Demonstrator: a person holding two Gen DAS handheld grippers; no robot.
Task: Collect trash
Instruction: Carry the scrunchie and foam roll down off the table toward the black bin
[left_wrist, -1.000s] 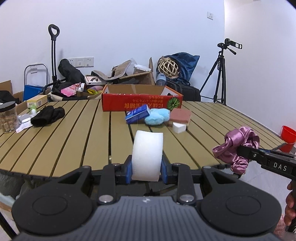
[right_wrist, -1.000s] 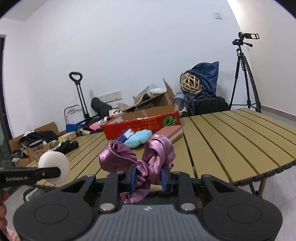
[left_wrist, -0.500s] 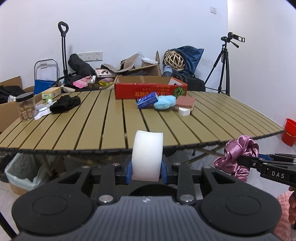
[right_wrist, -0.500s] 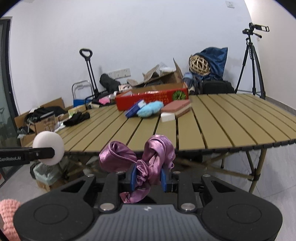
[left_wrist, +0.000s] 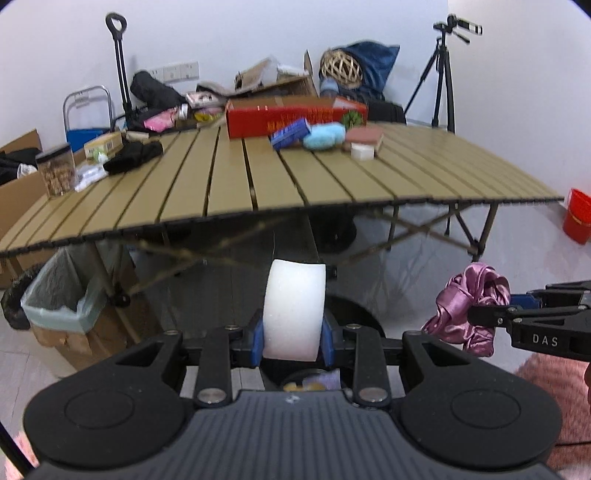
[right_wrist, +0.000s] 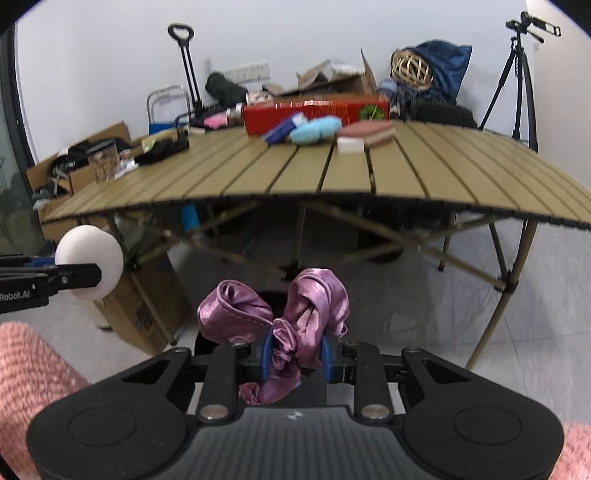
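White foam sponge (left_wrist: 293, 312), thick and curved, pinched upright in left gripper (left_wrist: 293, 341), below slatted table (left_wrist: 332, 177) edge. Crumpled purple satin scrunchie (right_wrist: 291, 328) clamped in right gripper (right_wrist: 295, 354), glossy folds spilling over both blue pads.

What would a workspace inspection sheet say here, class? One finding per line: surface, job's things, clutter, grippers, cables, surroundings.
Surface: slatted table, near half bare.
Job's things: white sponge and purple satin scrunchie, both held off the table; lined bin under the table's left end.
Clutter: red box, blue packet, light-blue fluffy thing, black cloth, jar.
Grippers: left gripper jaws shut on the sponge; right gripper on the scrunchie.
Cables: nothing seen.
Surroundings: tripod with camera, red bucket.
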